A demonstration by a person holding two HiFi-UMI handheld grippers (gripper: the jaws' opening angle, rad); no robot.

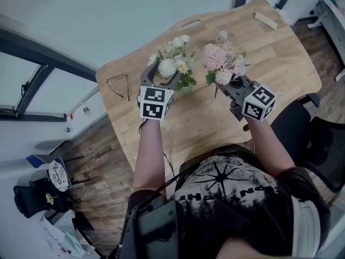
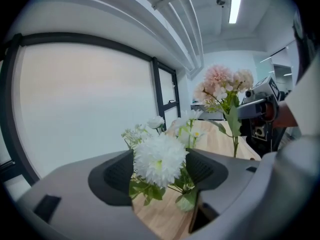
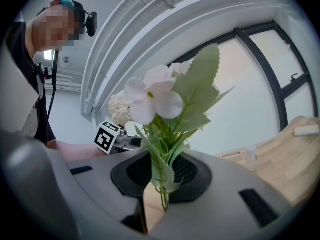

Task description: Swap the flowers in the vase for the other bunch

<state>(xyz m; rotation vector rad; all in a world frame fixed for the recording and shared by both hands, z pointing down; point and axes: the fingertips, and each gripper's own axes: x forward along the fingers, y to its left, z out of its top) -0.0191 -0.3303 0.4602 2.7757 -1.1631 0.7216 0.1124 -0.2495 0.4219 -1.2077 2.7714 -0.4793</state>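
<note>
My left claw (image 2: 160, 176) is spread, one jaw on each side of the white bunch (image 2: 159, 159), which stands in the vase (image 1: 186, 89); only a bit of pale glass shows beneath the leaves. My right claw (image 3: 162, 179) is pinching the stems of the pink bunch (image 1: 220, 59), held upright just beside the white one, above the wooden surface (image 1: 199, 123). Both my forearms reach forward, side by side.
</note>
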